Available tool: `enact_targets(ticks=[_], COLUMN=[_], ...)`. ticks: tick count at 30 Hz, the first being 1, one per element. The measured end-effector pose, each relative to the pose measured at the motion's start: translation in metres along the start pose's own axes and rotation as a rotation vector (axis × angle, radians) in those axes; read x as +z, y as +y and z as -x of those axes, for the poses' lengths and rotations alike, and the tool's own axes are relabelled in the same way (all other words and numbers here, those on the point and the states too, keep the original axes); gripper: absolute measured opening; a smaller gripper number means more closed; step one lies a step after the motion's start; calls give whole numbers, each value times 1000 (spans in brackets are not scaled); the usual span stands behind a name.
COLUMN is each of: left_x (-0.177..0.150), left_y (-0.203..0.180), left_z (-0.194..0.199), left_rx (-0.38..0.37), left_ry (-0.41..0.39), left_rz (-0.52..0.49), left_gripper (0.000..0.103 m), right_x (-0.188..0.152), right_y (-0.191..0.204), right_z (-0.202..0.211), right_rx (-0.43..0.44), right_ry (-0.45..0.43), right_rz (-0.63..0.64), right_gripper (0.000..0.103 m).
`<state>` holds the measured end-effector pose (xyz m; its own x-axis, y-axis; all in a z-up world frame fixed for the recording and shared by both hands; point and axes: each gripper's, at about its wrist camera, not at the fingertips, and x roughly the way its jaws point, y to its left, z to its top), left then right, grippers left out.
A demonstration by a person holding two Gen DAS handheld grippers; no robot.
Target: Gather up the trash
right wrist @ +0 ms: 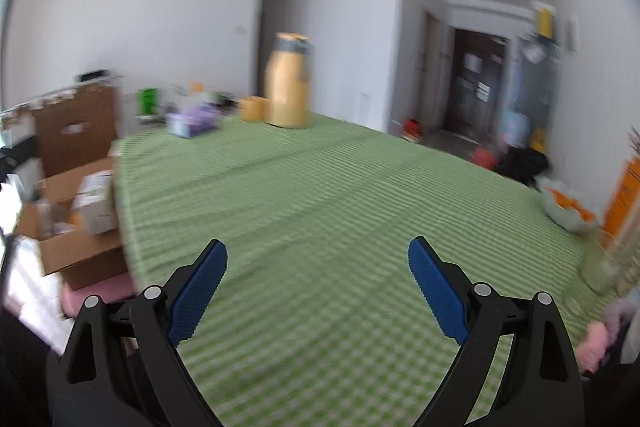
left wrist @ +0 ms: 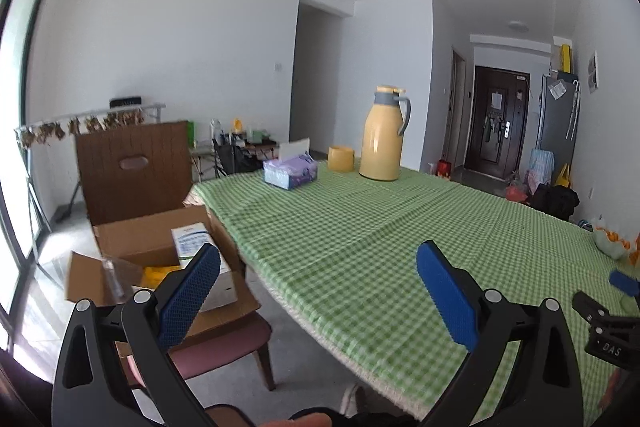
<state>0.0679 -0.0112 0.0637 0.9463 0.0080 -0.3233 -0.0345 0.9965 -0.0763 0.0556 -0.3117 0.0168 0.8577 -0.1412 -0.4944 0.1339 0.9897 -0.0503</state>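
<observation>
both views look across a table covered in a green checked cloth. the left tool hovers over the near edge with its blue pads wide apart and nothing between them; the right tool likewise stands wide apart and empty over the cloth, and its view is smeared with blur. the trash already gathered sits in an open cardboard box on a pink-cushioned chair at the left of the frame, holding a white carton with blue print and something yellow. on the far side of the table stand a yellow thermos jug, a yellow cup and a purple tissue box. at the right edge lies a pale green bowl with orange scraps, probably the next trash to collect. risks: reaching for that bowl at this pace could tip it and scatter the scraps over the cloth; the two tools are close together at lower right of the left view and could knock each other; the box overhangs the chair seat, so a heavy drop might unbalance it. readable writing is scarce: white letters "das" show on the black body at lower right of the left view; the carton's print is too small to read.
</observation>
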Motion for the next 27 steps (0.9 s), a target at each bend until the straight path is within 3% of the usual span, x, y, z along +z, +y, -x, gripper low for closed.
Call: enact_targets(ticks=[3,7,10,14,22,27], left_x=[23,46,47,29,12,9], left_y=[-7,-16,-17,-21,-29,-28], left_z=[-86,-220,-304,-395,-433,-442], left_rx=[-75,-30,-23,48,70,73], left_ry=[112,188,294,490,593,616], left_rz=[0,-2,55,2,-66,-64], left_gripper=[96,96,96,96,96,97], right_x=[2,-3,-13,-20,-22,-22], right_y=[-45,-99,-128,-147,-152,-152], right_z=[-51,-105,-133,-147,-145,-145], right_rx=[-104,-235,-317,-293,-289,-289], right_ry=[166,284,366,439,433,433], right_rz=[-113,-181,-245,-315,-331,-331], right_gripper=[95,95,95,95,96,96])
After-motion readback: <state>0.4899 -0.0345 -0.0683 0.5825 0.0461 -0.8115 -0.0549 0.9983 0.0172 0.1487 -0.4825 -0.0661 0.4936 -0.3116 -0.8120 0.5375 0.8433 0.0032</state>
